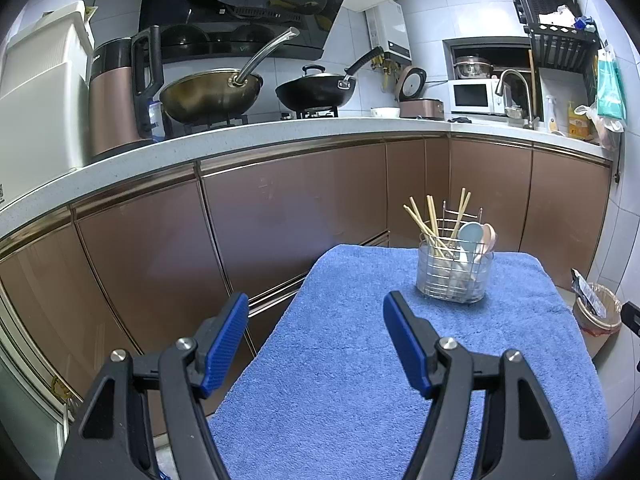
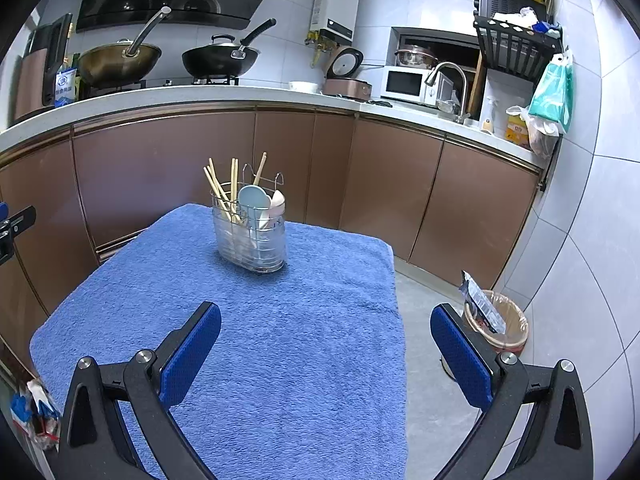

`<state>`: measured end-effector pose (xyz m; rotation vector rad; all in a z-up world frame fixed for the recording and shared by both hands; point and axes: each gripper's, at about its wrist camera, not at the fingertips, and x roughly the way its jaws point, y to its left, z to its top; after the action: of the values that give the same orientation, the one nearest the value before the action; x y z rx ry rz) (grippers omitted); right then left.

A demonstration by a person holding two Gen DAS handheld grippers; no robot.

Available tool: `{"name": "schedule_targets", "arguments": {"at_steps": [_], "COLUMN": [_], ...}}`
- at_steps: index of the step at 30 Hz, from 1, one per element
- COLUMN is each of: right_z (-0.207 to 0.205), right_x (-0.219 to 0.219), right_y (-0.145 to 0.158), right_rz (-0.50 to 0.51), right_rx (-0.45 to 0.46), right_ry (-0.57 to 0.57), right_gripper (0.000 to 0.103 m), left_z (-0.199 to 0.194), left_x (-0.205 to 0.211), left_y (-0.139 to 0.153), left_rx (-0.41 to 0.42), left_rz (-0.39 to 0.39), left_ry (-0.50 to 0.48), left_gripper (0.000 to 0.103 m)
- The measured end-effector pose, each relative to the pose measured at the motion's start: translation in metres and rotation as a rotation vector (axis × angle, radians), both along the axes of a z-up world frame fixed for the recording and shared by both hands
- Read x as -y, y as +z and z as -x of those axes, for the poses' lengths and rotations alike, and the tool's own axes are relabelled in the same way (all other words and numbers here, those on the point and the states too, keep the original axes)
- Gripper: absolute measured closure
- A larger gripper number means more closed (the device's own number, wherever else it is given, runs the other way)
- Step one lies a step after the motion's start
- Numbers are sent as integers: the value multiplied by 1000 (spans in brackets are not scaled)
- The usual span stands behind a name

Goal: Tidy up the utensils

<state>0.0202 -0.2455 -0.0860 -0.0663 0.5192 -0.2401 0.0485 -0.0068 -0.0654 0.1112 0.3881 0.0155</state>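
A wire utensil holder (image 1: 454, 272) (image 2: 251, 236) stands upright on a blue towel (image 1: 360, 360) (image 2: 260, 340) near its far edge. It holds several wooden chopsticks (image 1: 430, 220) (image 2: 224, 192), a pale blue spoon (image 1: 471, 236) (image 2: 253, 199) and a pink spoon (image 1: 490, 236) (image 2: 278, 202). My left gripper (image 1: 316, 312) is open and empty above the towel's near left part. My right gripper (image 2: 326, 320) is open and empty above the towel's near right edge. Both are well short of the holder.
Brown cabinet doors (image 1: 292, 204) and a white counter (image 1: 240, 140) run behind the towel. Two woks (image 1: 212, 94) (image 2: 218, 58) sit on the stove. A lined waste bin (image 2: 498, 326) (image 1: 596, 312) stands on the floor to the right.
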Motion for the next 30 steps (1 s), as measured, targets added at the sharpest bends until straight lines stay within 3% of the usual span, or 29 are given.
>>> {"name": "schedule_targets", "arguments": {"at_steps": [30], "right_z": [3], "right_x": [2], "right_y": [8], "right_rz": [-1], "right_rx": [18], "right_ry": [3], "right_gripper": [0], "left_z": [5], "left_x": [-3], "left_y": [9], "left_rx": [29], "left_rz": [22], "left_ry": [-1], "left_gripper": [35]}}
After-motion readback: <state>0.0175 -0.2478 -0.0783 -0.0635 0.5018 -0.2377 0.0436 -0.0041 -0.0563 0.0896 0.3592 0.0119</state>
